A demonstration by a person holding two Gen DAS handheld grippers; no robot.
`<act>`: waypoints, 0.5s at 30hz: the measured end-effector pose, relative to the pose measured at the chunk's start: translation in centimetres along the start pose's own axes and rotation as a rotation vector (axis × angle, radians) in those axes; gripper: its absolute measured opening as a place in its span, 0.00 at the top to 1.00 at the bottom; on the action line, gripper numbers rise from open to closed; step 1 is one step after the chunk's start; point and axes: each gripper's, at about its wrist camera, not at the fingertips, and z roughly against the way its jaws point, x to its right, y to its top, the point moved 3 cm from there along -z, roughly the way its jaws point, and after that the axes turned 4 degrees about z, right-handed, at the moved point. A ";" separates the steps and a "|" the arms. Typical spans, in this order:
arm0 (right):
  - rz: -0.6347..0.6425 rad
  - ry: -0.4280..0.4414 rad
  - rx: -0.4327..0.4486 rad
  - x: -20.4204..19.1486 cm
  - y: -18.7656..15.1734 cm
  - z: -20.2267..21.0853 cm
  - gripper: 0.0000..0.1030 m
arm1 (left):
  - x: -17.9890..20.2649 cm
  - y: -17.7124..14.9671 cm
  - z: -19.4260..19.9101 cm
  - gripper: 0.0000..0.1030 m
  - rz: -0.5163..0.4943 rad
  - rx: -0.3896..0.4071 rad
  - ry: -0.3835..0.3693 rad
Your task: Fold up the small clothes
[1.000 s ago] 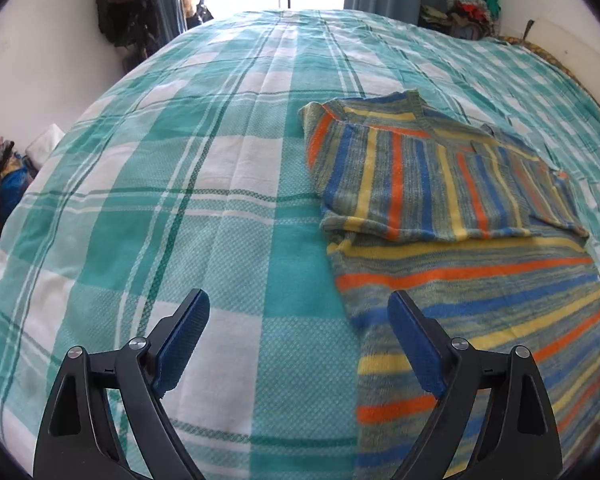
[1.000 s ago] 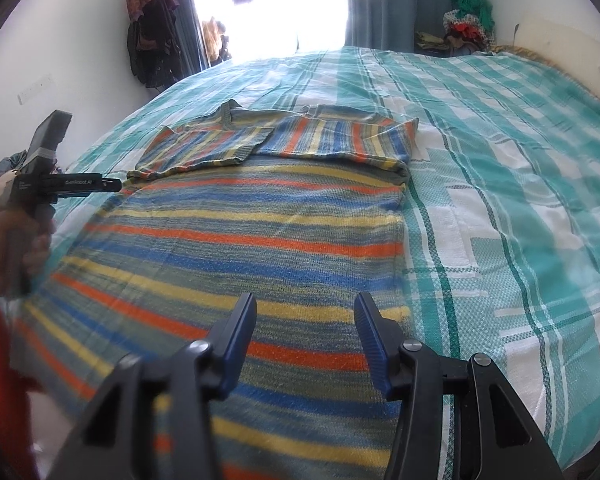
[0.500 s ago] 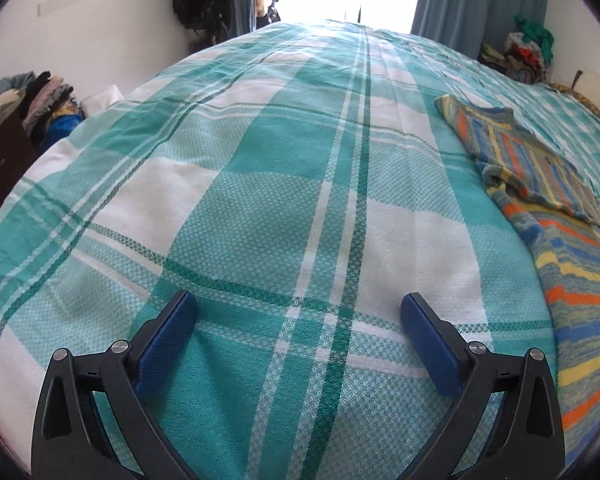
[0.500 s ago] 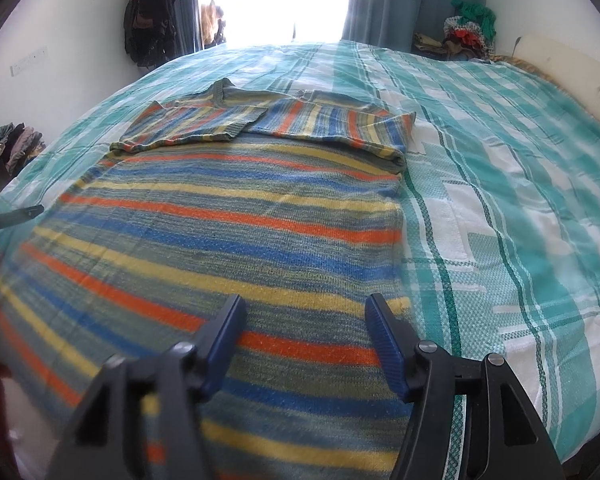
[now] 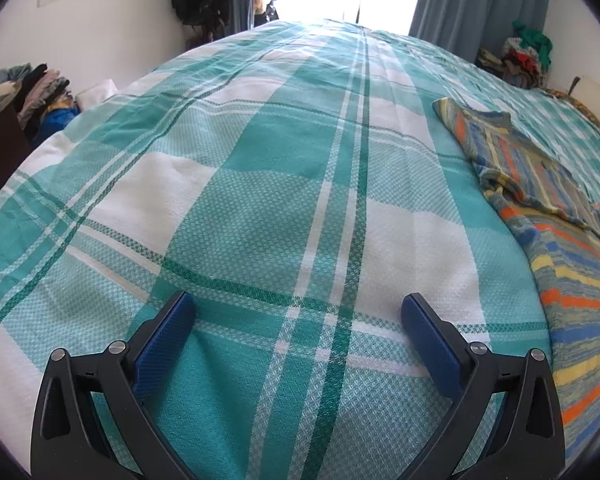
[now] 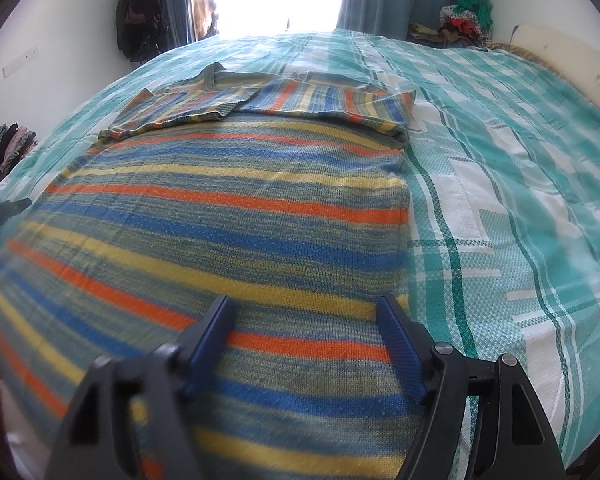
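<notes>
Where frame ends, sweater cut off

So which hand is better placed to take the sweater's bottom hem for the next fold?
Probably the right. Its tongs, whose jaws have just been opening, stand open over the striped sweater near its lower right corner. The left tongs are open over bare bedspread, beside the sweater.

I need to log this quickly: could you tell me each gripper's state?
Left gripper: open, holding nothing.
Right gripper: open, jaws just widening, over the sweater.
</notes>
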 end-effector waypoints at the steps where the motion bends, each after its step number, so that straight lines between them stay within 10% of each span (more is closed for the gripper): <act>1: 0.002 -0.002 -0.001 0.0 0.0 0.0 0.27 | 0.0 0.0 0.0 0.00 -0.001 0.000 0.002; 15: 0.017 -0.016 0.006 -0.4 -0.1 -0.2 0.20 | 0.0 -0.1 0.0 0.00 0.003 0.004 -0.001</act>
